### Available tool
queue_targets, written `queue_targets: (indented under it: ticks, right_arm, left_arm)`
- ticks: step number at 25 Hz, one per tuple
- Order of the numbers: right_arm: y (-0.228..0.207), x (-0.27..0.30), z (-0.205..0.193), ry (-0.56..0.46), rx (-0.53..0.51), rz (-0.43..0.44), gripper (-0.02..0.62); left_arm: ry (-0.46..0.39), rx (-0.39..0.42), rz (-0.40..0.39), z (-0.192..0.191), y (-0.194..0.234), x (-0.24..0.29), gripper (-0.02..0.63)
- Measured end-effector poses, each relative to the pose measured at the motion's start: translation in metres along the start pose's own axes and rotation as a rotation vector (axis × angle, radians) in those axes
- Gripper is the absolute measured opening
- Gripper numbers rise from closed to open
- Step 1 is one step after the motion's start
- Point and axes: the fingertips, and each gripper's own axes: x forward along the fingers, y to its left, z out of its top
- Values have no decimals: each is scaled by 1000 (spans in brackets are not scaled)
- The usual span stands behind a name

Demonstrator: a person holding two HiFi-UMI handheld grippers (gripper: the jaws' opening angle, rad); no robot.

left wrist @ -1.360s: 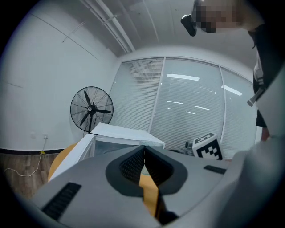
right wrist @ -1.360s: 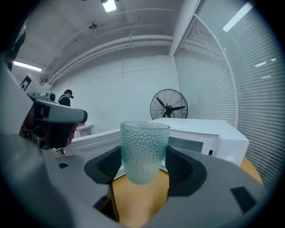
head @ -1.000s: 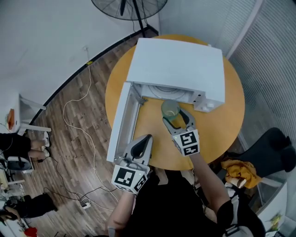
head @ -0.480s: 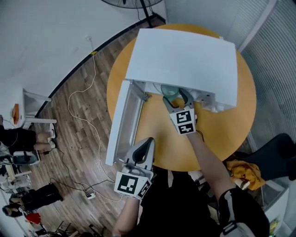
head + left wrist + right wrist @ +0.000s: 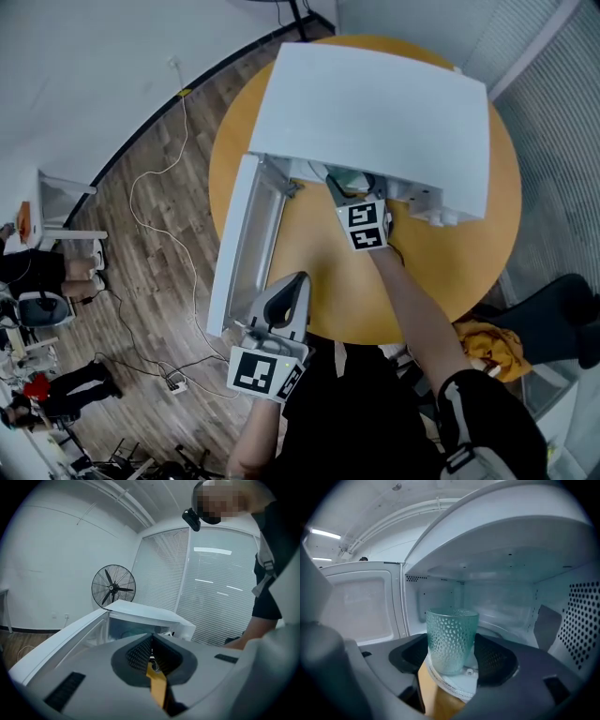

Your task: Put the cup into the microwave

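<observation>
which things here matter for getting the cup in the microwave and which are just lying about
For the job:
cup, held in the right gripper
microwave
its open door

Just about:
left gripper, shut and empty
fan
yellow cloth

left claw [image 5: 298,281]: grey shell, black ribbed pads [image 5: 139,651] | right claw [image 5: 354,192]: black-white marker cube [image 5: 366,227] | person [image 5: 356,422]: black short sleeves

One microwave [image 5: 375,103], one cup [image 5: 452,639], one round table [image 5: 441,272], one fan [image 5: 113,587], two grippers: left gripper [image 5: 298,281], right gripper [image 5: 354,192].
</observation>
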Motion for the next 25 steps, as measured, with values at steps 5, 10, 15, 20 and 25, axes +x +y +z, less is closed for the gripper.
queue_targets:
  ticks: [5,10,15,20,25]
  right_arm:
    - [0,8,-7,3,-28,-10,316]
    - [5,20,-2,7,-44,-5,317]
    - [5,30,3,11,-46,-6,318]
    - [5,32,2,10,-38,-19,328]
    - [7,19,0,11,-35,-27,345]
  left_arm:
    - [2,-4,-4,-1,-1,5,-3]
    - [2,-8,2,-1,0,4,-3]
    - [1,-12,22,-2,1,-2,-3]
    - [-6,-16,39,-3,0,-9,-3]
    - [-11,-10,40,-4,-2,-20,-3]
